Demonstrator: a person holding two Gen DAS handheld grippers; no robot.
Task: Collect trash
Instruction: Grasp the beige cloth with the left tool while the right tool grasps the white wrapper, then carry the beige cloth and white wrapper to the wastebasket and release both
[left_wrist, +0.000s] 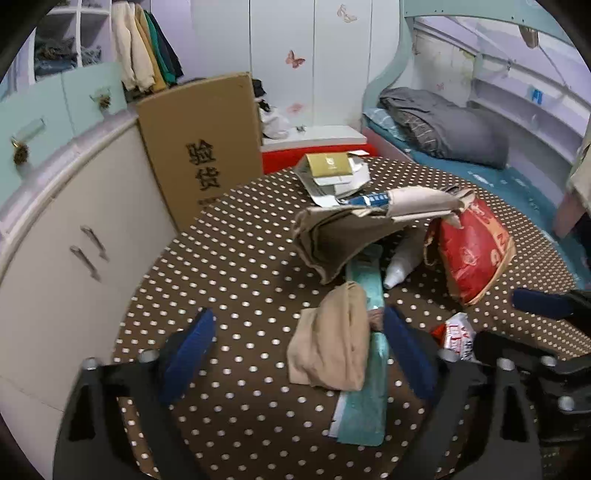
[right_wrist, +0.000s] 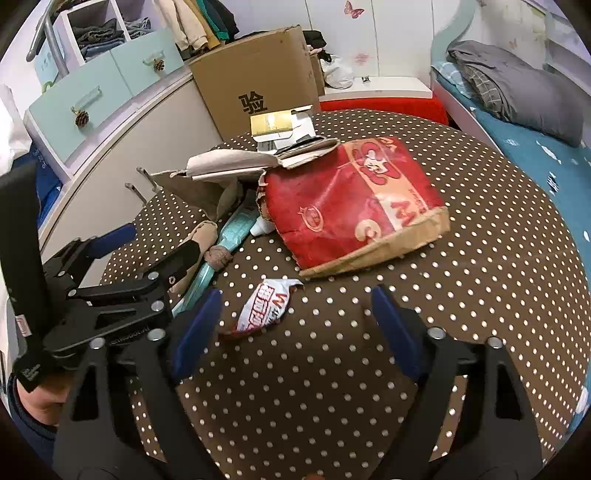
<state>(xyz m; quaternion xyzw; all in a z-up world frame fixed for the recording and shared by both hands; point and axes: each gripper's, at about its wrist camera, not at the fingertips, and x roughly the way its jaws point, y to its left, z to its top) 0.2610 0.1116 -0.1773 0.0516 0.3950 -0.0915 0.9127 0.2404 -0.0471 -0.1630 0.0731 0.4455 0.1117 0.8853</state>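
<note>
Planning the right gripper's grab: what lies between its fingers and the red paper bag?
In the right wrist view, a crumpled red-and-white snack wrapper lies there on dotted cloth.

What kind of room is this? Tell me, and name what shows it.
Most likely a bedroom at home: a bed with a folded grey quilt, clothes hanging by white wardrobe doors, and a dotted tablecloth strewn with trash.

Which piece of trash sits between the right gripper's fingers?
The small crumpled white-and-red snack wrapper, lying alone between the open right gripper fingers. The big red paper bag lies farther back.
</note>
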